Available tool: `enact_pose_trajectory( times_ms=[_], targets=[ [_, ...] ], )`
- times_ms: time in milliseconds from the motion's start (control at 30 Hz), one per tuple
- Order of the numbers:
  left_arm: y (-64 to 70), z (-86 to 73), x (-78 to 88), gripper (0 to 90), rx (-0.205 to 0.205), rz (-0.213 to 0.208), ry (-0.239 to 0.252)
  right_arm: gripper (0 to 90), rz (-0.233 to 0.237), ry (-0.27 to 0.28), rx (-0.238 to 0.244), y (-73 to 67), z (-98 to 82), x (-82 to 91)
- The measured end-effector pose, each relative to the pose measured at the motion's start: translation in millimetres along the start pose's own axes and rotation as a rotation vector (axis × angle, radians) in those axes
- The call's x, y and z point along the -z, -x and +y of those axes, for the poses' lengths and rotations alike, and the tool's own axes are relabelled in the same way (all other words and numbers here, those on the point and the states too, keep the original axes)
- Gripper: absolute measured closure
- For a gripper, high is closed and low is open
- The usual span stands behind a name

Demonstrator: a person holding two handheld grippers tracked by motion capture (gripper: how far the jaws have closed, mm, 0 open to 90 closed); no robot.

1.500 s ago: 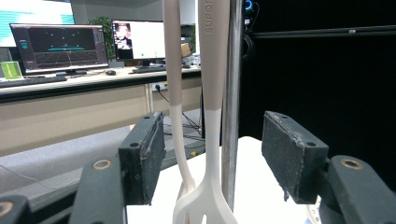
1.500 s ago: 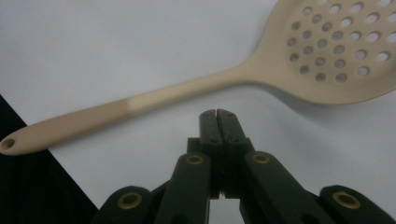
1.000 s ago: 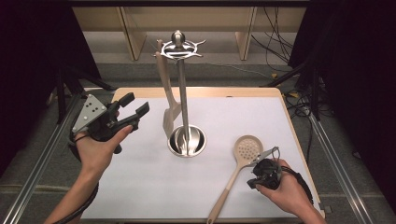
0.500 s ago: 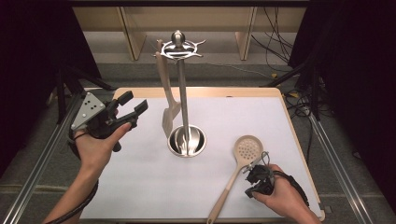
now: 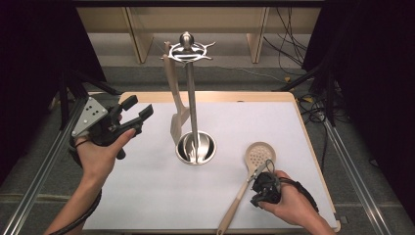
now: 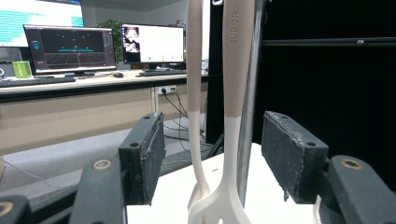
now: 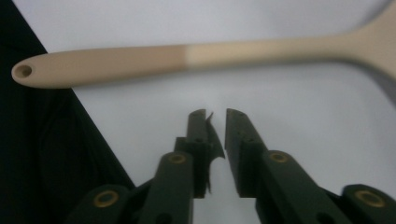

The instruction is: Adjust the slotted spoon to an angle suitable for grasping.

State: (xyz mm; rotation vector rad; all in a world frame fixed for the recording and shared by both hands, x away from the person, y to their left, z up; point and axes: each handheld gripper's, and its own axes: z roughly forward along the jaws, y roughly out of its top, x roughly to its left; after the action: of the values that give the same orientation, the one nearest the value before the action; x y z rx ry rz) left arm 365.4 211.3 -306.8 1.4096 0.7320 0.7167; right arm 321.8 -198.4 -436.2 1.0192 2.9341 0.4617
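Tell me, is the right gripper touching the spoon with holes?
Apart. In the right gripper view, bare white table shows between the right gripper and the slotted spoon handle beyond its tips. Its jaws have just been opening, with nothing between them.

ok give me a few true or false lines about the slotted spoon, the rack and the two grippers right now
1. The slotted spoon lies flat on the white mat. True.
2. The right gripper clamps the spoon's handle. False: its jaws stand slightly apart with nothing between them, and the handle lies just beyond their tips.
3. A spatula hangs from the utensil rack. True.
4. The left gripper holds the spatula. False: its jaws are open and empty, held off to the side of the rack.
5. The slotted spoon hangs on the rack. False: it lies on the mat, apart from the rack's base.
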Motion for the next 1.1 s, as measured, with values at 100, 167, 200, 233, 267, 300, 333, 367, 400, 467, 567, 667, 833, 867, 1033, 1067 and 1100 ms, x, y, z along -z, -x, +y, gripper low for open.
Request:
enact_pose_trajectory(
  times_ms=[100, 167, 200, 233, 267, 300, 333, 367, 400, 467, 567, 667, 833, 867, 1033, 1067, 1100],
  targets=[
    [0.3, -0.7, -0.8, 38.8, 0.000, -0.003, -0.002, 70.3, -0.035, -0.001, 0.124, 3.3, 6.0, -2.4],
    [0.6, -0.7, -0.4, 38.8, 0.002, -0.002, -0.002, 73.4, -0.040, -0.045, 0.154, 2.8, 9.0, -4.7],
    [0.6, -0.5, -0.2, 38.8, 0.001, -0.002, -0.001, 76.9, -0.033, -0.064, 0.161, 3.1, 10.0, -5.3],
    [0.5, -0.4, -0.1, 38.7, 0.003, -0.001, 0.000, 79.9, -0.023, -0.080, 0.138, 2.2, 10.4, -5.9],
    [0.0, -0.4, -0.2, 38.7, 0.003, -0.002, 0.002, 84.3, -0.010, -0.103, 0.120, 1.9, 10.6, -7.3],
    [-0.3, -0.5, -0.4, 38.7, 0.002, -0.002, 0.002, 89.7, -0.008, -0.102, 0.109, 1.3, 11.0, -8.9],
    [-0.4, -0.9, -0.6, 38.7, 0.004, -0.001, 0.002, 90.0, -0.004, -0.090, 0.100, 0.9, 11.3, -9.6],
    [-0.5, -1.2, -0.7, 38.8, 0.004, -0.002, 0.001, 90.0, 0.010, -0.084, 0.100, 0.9, 12.9, -11.1],
    [-0.6, -1.5, -0.7, 38.7, 0.003, -0.001, -0.002, 90.0, 0.006, -0.086, 0.086, -0.8, 13.6, -11.1],
    [-0.1, -1.7, -0.5, 38.7, 0.002, -0.001, -0.004, 90.0, 0.010, -0.077, 0.092, -1.6, 17.6, -13.2],
    [0.1, -0.9, -0.1, 38.7, 0.002, -0.002, -0.001, 90.0, 0.017, -0.095, 0.103, -2.6, 22.4, -17.5],
    [-1.0, -0.5, 0.4, 38.8, -0.002, 0.002, 0.000, 90.0, 0.025, -0.112, 0.078, -5.4, 25.6, -20.3],
    [-1.6, -1.4, 0.5, 38.7, 0.004, 0.003, -0.002, 90.0, 0.029, -0.112, 0.080, -5.4, 28.3, -26.7],
    [-1.4, -1.5, 0.4, 38.8, 0.004, 0.003, -0.002, 90.0, 0.027, -0.111, 0.070, -6.7, 29.1, -27.5],
    [-0.9, -1.4, 0.7, 38.7, 0.004, 0.003, -0.002, 90.0, 0.035, -0.098, 0.075, -6.5, 32.2, -28.7],
    [-0.9, -1.8, 0.7, 38.7, 0.005, 0.002, -0.002, 90.0, 0.036, -0.096, 0.073, -6.3, 32.6, -28.4],
    [-1.1, -2.2, 0.6, 38.7, 0.003, 0.001, -0.004, 90.0, 0.037, -0.092, 0.070, -6.6, 33.2, -28.5]
  ],
)
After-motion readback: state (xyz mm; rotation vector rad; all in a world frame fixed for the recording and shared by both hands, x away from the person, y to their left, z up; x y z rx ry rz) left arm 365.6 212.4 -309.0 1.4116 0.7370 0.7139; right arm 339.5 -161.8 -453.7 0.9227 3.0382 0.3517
